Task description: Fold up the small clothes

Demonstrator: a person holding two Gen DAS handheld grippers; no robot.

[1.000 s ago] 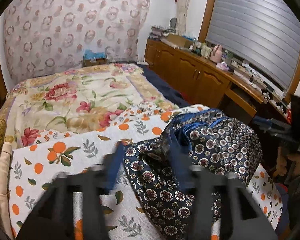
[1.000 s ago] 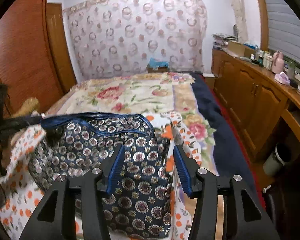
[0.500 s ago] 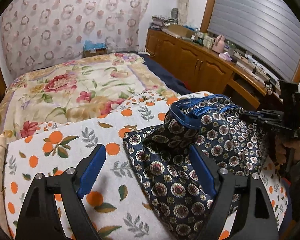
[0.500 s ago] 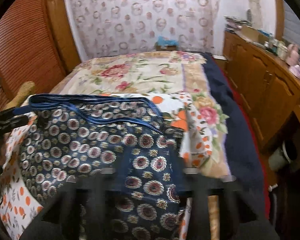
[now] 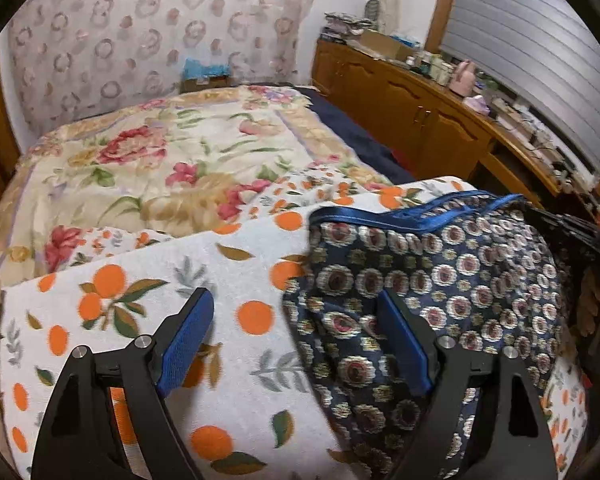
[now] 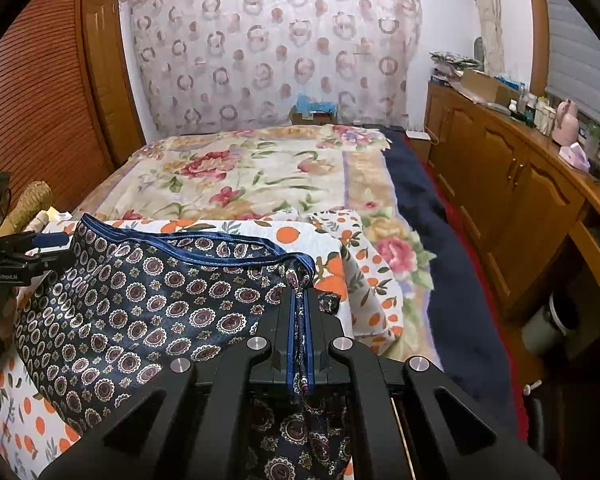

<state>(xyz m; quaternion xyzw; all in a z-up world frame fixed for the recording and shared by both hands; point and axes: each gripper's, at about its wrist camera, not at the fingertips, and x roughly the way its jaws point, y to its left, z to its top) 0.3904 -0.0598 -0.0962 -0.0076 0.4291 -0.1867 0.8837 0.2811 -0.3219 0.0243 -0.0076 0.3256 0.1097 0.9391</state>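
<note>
Silky navy garment: right gripper clamped on its hem; left gripper closing, empty, edge at 3 o'clock. Pinch both layers.

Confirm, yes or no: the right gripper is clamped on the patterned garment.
Yes: the right gripper pinches the garment edge between closed pads.

A bed fills the middle of the room, covered by a floral quilt over a dark blue blanket. A sheer curtain printed with rings hangs across the far wall. Along the right wall runs a wooden cabinet with a cluttered top, below a closed slatted blind. On the left stands a louvred wooden door.
</note>
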